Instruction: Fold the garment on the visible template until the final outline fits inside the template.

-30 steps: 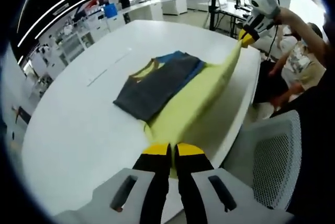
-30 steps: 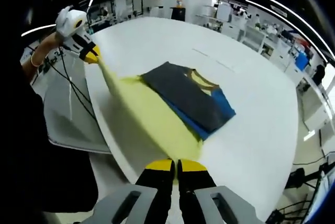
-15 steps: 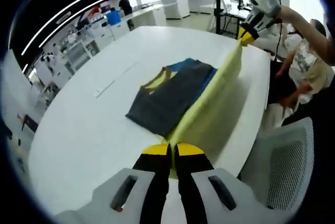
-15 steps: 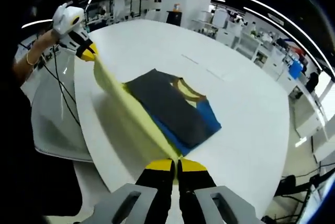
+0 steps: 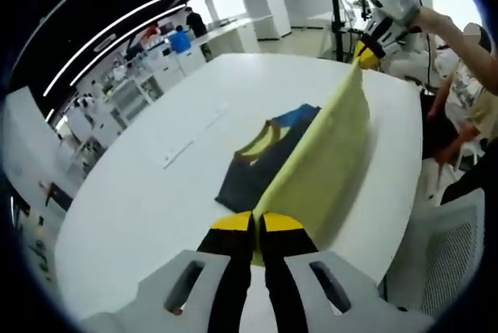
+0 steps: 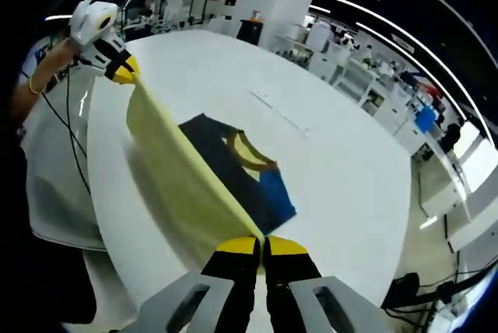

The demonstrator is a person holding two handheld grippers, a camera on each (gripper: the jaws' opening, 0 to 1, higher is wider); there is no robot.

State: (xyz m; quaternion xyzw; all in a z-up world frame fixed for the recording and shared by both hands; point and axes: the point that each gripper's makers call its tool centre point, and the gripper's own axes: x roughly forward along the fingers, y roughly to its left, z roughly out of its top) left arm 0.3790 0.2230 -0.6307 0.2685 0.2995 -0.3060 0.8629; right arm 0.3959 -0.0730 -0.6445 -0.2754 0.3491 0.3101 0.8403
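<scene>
Above the white table [image 5: 140, 201], I am holding the garment's yellow panel [image 5: 323, 166] taut. My left gripper [image 5: 257, 224] and right gripper [image 6: 261, 246] are each pinching one end.

Open-plan lab: white workbenches [image 6: 354, 76], ceiling strip lights [image 5: 117, 41], tripod stand [image 5: 340, 6].

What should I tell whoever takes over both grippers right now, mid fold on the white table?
Left gripper: shut on one corner of the yellow part of the garment.
Right gripper: shut on the other corner of that yellow edge, which is lifted off the round white table and held taut between the two.
The dark grey, blue and yellow folded part of the garment lies flat on the table.
Done: part of the garment is already folded.
Left: carry the yellow panel over the folded part, lay it down, release. I cannot make out a template outline, so check the fit.
</scene>
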